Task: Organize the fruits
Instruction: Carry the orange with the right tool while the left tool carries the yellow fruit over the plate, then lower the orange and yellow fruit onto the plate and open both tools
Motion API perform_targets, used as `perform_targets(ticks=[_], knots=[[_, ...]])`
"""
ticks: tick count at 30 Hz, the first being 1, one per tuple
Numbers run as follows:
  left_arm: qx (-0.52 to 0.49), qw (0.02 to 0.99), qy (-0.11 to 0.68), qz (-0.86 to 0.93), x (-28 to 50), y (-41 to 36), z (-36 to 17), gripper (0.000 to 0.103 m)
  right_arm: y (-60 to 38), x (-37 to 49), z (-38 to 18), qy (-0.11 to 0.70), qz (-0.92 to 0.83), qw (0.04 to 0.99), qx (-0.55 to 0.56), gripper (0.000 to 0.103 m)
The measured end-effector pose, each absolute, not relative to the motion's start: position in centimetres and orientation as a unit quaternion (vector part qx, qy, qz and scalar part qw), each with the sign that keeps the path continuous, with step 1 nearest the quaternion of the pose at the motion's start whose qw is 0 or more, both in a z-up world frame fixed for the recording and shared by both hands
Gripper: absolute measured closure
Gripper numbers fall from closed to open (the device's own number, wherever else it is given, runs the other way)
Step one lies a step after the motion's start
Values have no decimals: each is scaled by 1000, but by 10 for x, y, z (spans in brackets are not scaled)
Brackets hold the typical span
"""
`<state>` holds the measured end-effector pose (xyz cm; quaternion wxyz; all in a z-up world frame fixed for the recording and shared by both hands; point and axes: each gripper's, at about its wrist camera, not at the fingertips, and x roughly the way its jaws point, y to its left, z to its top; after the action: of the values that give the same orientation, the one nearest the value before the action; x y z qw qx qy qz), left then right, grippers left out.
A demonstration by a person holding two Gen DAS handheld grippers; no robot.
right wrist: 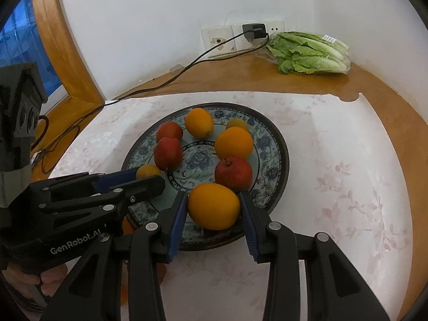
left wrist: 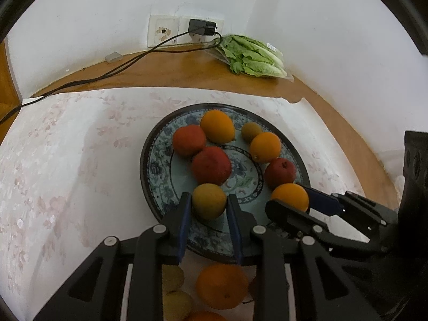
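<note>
Six fruits sit on plate (left wrist: 149, 160); left gripper (left wrist: 209, 203) clamps yellow-green fruit (left wrist: 208, 200), right gripper (right wrist: 213, 206) clamps orange (right wrist: 213, 206); loose fruits (left wrist: 222, 286) remain off-plate.

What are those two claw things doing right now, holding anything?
Left gripper: shut on the small yellow-green fruit, over the plate.
Right gripper: shut on an orange, at the plate's near edge.
</note>
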<state>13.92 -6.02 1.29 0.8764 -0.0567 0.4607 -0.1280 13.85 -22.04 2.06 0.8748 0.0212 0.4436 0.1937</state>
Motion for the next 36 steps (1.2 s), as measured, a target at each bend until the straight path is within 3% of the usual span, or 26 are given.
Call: perform_targets(ticks=[19,27,36], knots=[[-55,879,455,-129,142,-60,12,74,-221,140,16,428,196,882,25,63],[-52,879,456,-127,136,-58,20,58,-233,140,22,431,192,880,61,55],[-50,877,460,-125,120,-53,31,54,-239,128,32,431,183,881,69,54]])
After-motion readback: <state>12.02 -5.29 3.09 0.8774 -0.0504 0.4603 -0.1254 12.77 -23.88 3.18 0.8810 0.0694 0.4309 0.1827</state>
